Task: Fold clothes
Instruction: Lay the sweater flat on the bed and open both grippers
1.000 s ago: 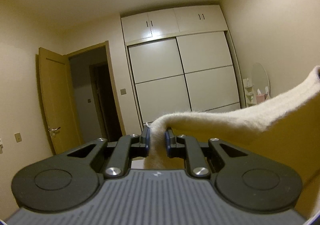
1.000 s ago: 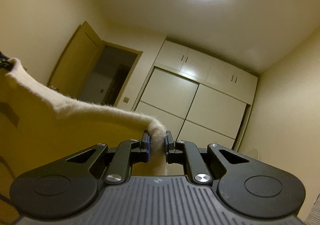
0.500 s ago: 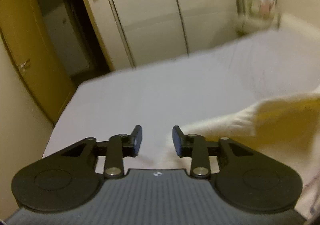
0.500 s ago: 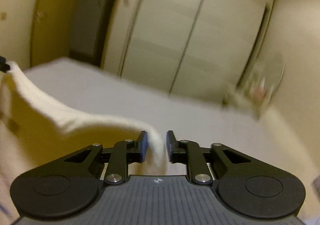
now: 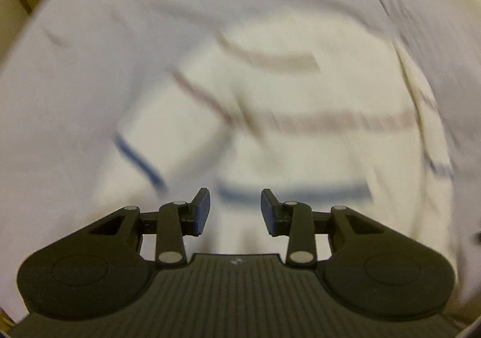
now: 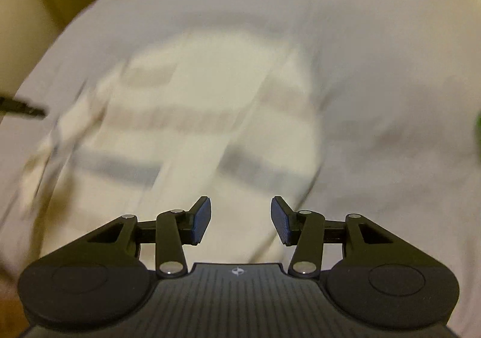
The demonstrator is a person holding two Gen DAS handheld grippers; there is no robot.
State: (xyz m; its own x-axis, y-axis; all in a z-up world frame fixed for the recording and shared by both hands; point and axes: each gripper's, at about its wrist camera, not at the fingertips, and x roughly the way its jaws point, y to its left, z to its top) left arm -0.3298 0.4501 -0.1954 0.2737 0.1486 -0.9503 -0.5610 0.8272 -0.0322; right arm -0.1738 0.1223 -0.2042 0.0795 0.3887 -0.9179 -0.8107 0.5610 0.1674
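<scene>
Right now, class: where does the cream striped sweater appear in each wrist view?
Left wrist: sweater fills the centre and right, spread flat beyond the open jaws.
Right wrist: sweater lies centre-left, beyond the open jaws.
Shared landmark: the pale bedsheet under it.

Left claw (image 5: 235, 207) low in frame, pointing steeply down, jaws parted and empty, opened within the last second. Right claw (image 6: 240, 215) likewise low centre, tilted steeply down, jaws set wider, just been opening, nothing gripped between the blue pads (image 6: 200, 222). Both views blurred.
</scene>
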